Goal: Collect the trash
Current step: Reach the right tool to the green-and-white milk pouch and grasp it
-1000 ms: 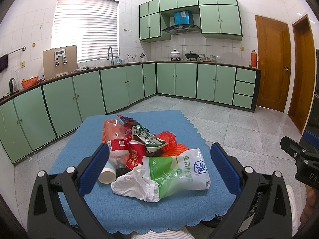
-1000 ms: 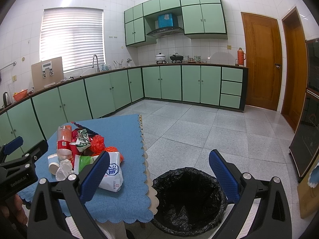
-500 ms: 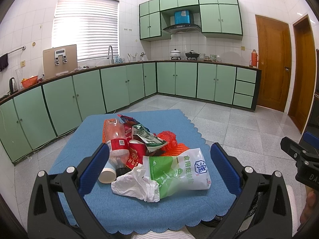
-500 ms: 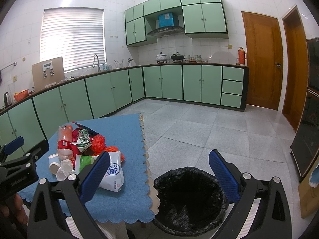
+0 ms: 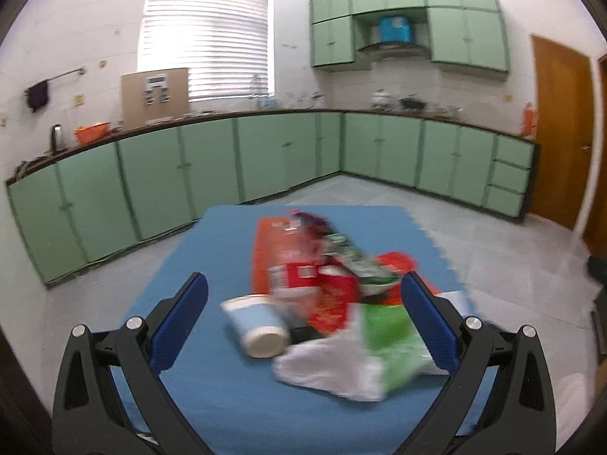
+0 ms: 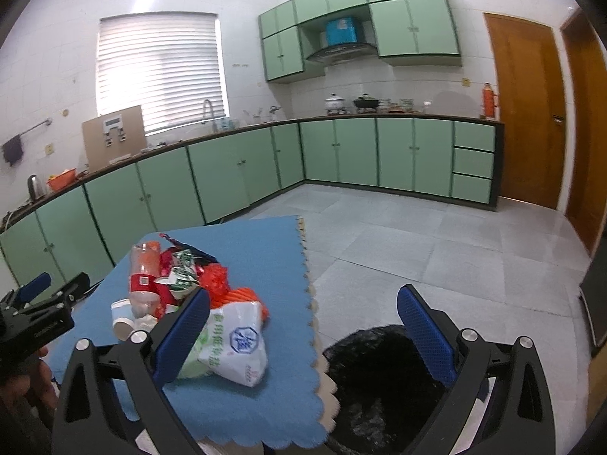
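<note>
A heap of trash lies on the blue-covered table [image 5: 212, 390]: a paper cup [image 5: 258, 324] on its side, a clear bottle with a red label [image 5: 292, 269], a crumpled white bag [image 5: 330, 367], a green-and-white pouch [image 5: 394, 337] and red wrappers. My left gripper [image 5: 303, 311] is open, its blue fingers spread either side of the heap, just above it. My right gripper [image 6: 303, 322] is open too, hanging between the pouch [image 6: 235, 345] and the black-lined trash bin [image 6: 379, 379]. The left gripper [image 6: 41, 314] shows at the left edge of the right wrist view.
The bin stands on the grey tiled floor [image 6: 417, 250], against the table's scalloped right edge [image 6: 315, 326]. Green cabinets [image 5: 212, 167] run along the left and far walls. Wooden doors [image 6: 527, 113] are at the right.
My left gripper has swung left and closer to the heap; its view is motion-blurred. My right gripper has drifted slightly towards the table. Both stay open.
</note>
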`<state>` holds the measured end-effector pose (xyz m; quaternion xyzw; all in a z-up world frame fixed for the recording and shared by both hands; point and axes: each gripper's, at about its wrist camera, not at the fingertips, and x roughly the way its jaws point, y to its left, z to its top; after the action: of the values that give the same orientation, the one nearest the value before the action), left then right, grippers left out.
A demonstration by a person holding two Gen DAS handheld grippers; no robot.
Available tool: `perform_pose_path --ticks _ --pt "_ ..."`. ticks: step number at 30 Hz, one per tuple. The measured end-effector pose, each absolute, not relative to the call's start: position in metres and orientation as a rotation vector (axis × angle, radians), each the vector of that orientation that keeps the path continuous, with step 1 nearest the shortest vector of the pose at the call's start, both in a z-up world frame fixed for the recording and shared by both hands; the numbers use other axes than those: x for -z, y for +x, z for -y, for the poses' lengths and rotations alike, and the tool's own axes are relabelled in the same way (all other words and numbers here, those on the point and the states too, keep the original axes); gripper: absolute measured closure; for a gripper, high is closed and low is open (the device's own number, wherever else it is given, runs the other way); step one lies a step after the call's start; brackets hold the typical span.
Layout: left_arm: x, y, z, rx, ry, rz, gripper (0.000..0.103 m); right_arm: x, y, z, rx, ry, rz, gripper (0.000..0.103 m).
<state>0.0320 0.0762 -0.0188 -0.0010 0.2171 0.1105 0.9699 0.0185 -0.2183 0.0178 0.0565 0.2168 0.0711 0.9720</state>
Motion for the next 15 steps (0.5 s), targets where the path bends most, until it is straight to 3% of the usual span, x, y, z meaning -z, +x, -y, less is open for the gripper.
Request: perform_pose_path --ticks 15 --pt "0.059 0.077 -0.143 -0.352 -0.021 -0.536 0.005 0.014 0.114 0.120 -0.391 0.025 -0.519 0.022"
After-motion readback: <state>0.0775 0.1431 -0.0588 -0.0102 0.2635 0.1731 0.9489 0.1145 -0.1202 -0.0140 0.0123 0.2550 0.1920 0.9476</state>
